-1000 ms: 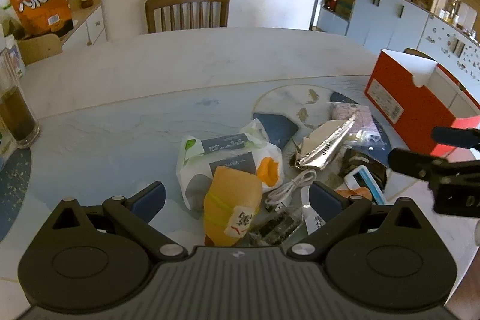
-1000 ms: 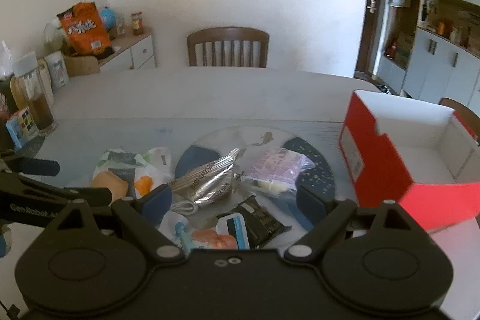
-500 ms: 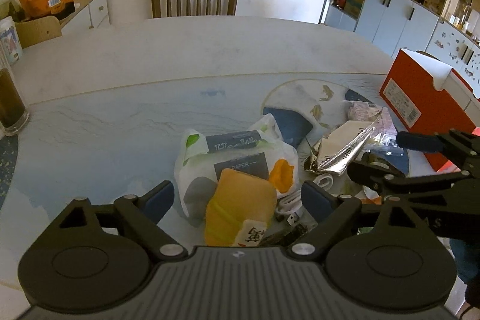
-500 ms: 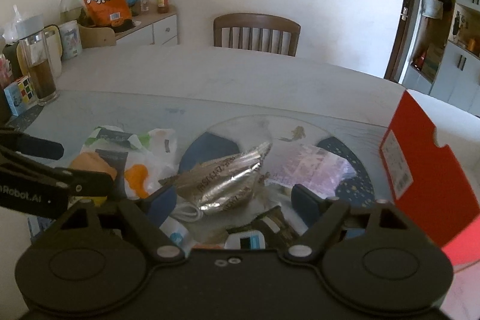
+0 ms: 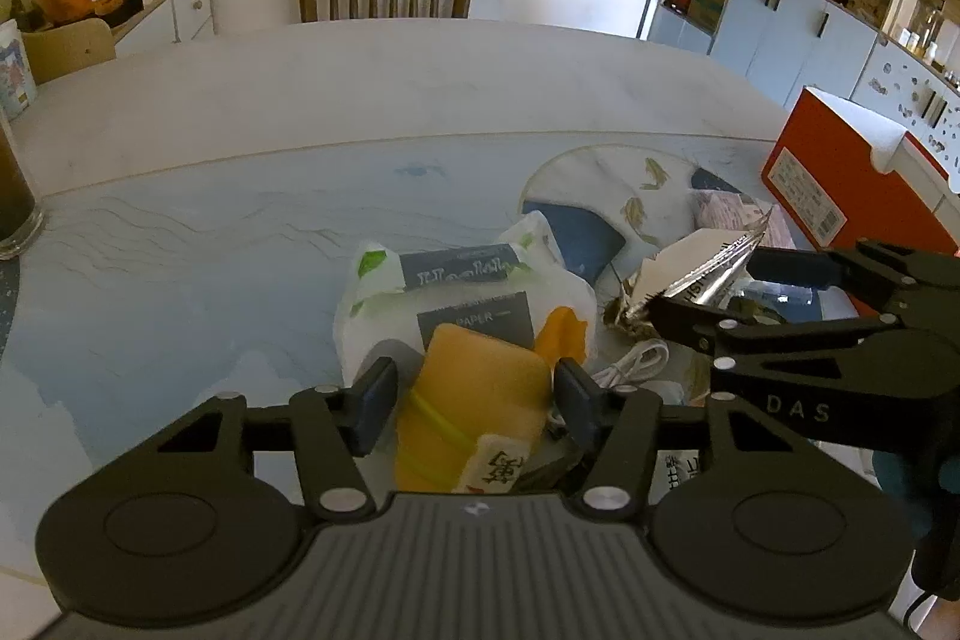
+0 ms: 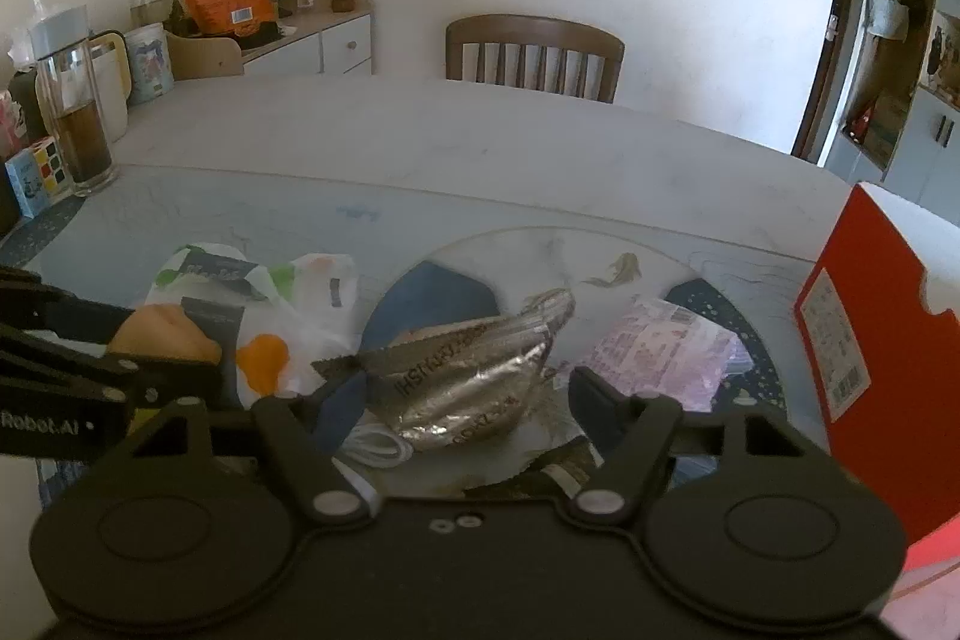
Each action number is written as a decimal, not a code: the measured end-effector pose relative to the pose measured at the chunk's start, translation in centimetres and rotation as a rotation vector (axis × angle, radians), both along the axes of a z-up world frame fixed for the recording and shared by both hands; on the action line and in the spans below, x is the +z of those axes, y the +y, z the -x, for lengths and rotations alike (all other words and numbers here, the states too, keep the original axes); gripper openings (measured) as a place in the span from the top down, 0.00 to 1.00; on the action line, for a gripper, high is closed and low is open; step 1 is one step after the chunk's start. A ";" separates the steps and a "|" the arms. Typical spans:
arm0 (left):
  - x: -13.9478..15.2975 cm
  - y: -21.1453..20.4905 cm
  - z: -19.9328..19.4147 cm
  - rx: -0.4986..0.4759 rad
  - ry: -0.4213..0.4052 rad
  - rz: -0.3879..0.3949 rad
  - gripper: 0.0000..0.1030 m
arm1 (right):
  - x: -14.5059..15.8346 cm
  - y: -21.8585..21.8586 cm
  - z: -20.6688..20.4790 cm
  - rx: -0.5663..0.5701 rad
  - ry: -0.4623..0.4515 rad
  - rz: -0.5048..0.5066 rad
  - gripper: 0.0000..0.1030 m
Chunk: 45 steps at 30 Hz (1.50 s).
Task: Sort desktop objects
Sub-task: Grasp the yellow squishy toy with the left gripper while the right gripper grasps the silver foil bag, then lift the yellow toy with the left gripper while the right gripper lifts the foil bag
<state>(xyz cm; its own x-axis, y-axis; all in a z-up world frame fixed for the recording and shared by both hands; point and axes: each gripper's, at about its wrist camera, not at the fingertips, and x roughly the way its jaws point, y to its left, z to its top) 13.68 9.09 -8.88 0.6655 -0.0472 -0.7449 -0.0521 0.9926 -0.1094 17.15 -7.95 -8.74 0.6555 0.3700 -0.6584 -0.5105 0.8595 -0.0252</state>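
Clearly legible: "PAPER" on white tissue pack (image 5: 474,304) at twelve o'clock of closing left gripper (image 5: 474,400), straddling yellow packet (image 5: 474,400); right gripper (image 6: 462,400) closing around silver pouch (image 6: 462,388).

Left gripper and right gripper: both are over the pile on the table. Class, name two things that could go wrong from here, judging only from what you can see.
1. The left gripper jaws are closing around the yellow pouch, which lies on the tissue pack; the pack may drag along.
2. The right gripper jaws are closing around the foil bag, above the white cable; the cable could snag. The grippers sit close and may bump.
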 end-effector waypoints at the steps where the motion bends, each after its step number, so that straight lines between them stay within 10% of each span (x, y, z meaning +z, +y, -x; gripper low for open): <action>1: -0.1 -0.1 0.0 0.000 0.002 -0.001 0.48 | 0.0 0.1 -0.1 0.001 0.000 0.002 0.31; 24: 0.4 0.5 -0.1 0.023 -0.022 0.052 0.55 | 0.5 -0.2 -1.4 -0.022 0.049 -0.041 0.95; 34: 0.4 0.7 -0.4 0.023 -0.017 0.057 0.55 | 1.4 -0.5 -1.5 0.010 0.004 -0.061 0.34; 45: 0.1 0.6 -0.7 0.028 -0.005 0.067 0.55 | 0.1 1.7 -3.1 0.111 -0.001 -0.015 0.26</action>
